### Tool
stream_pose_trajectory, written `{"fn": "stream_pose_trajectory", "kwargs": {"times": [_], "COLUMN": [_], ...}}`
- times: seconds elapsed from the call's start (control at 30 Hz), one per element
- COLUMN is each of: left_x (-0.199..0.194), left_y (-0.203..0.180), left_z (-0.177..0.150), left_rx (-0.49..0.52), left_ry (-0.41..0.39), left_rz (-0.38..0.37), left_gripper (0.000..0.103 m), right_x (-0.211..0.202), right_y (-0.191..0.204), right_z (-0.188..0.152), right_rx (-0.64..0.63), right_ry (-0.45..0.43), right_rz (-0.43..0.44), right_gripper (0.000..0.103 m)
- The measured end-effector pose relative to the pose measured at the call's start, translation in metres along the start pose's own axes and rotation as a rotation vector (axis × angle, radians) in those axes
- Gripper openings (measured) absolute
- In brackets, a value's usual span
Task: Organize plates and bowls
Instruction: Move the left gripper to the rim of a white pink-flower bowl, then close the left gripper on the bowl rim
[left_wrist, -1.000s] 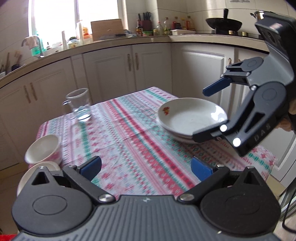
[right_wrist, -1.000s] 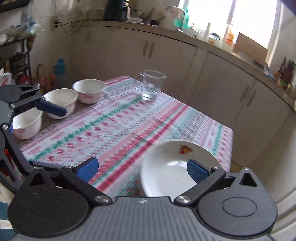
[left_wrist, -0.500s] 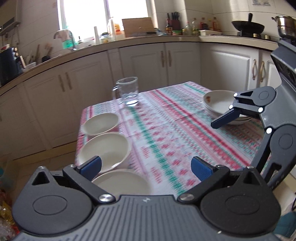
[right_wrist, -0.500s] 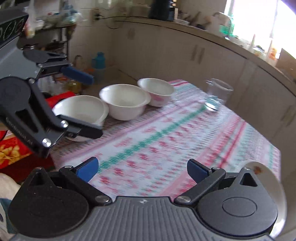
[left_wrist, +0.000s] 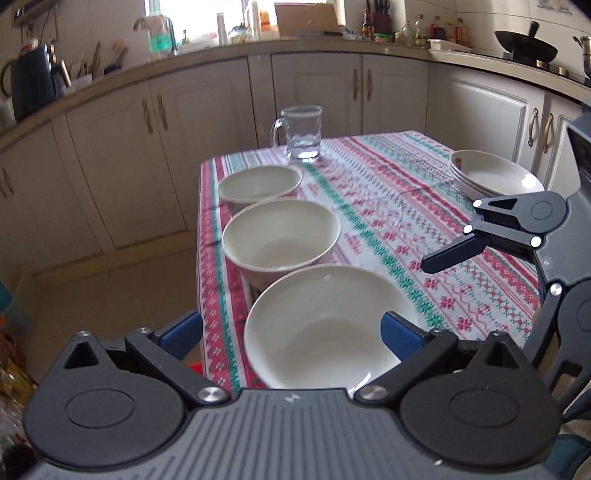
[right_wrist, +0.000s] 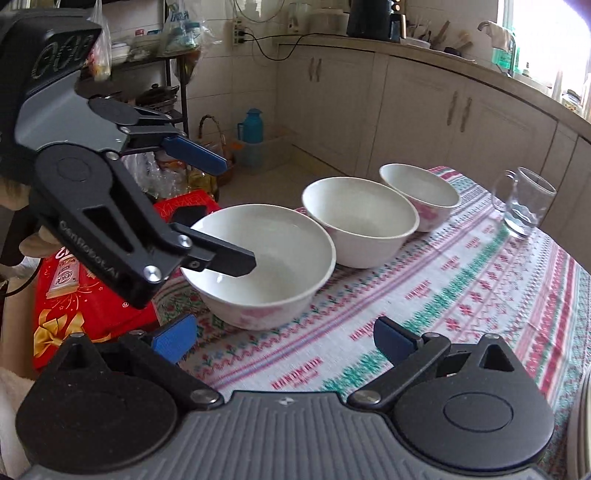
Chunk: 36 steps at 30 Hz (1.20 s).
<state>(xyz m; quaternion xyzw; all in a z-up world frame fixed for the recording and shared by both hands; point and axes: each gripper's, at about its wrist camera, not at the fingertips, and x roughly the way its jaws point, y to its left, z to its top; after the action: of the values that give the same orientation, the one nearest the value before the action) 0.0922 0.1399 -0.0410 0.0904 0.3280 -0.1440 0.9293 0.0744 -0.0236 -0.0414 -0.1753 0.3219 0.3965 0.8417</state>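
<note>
Bowls: three white, in a row along the bench (left_wrist: 424, 221) edge: near bowl (left_wrist: 317, 325), middle bowl (left_wrist: 280, 236), far bowl (left_wrist: 258, 182). Stacked plates (left_wrist: 495, 177) at opposite corner. Glass mug (left_wrist: 301, 131) beyond. Left tool (left_wrist: 291, 334) released, over near bowl. Right tool (right_wrist: 284, 338) released, above cloth.

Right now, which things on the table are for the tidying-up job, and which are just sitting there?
For the job:
near bowl
middle bowl
far bowl
stacked plates

Just sitting there:
glass mug
patterned tablecloth

Both the left gripper and the right gripper are open and hold nothing.
</note>
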Motion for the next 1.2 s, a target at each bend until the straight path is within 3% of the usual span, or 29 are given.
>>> {"fn": "stream_pose_trajectory", "kwargs": {"times": [0.2,0.43,0.67,0.83,1.2], "left_x": [0.011,0.022,0.028,0.029,0.028], "left_y": [0.014,0.024,0.027,0.026,0.024], "left_z": [-0.002,0.0,0.001,0.001,0.004], "left_rx": [-0.055,-0.092,-0.109,-0.11,-0.103], "left_ry": [0.043,0.09,0.117,0.126,0.137], "left_rz": [-0.068,-0.121,-0.152,-0.166,-0.158], "left_gripper": [0.096,0.076,0.061,0.055,0.054], "right_x": [0.012,0.017,0.021,0.019,0.017], "right_y": [0.008,0.013,0.013,0.013,0.011], "right_z": [0.002,0.004,0.005,0.005,0.005], "right_rx": [-0.013,-0.022,-0.022,-0.017,0.004], "right_ry": [-0.008,-0.032,-0.025,-0.036,-0.036], "right_rz": [-0.011,-0.013,0.006,0.02,0.03], "right_gripper": [0.103,0.102,0.088,0.085,0.084]}}
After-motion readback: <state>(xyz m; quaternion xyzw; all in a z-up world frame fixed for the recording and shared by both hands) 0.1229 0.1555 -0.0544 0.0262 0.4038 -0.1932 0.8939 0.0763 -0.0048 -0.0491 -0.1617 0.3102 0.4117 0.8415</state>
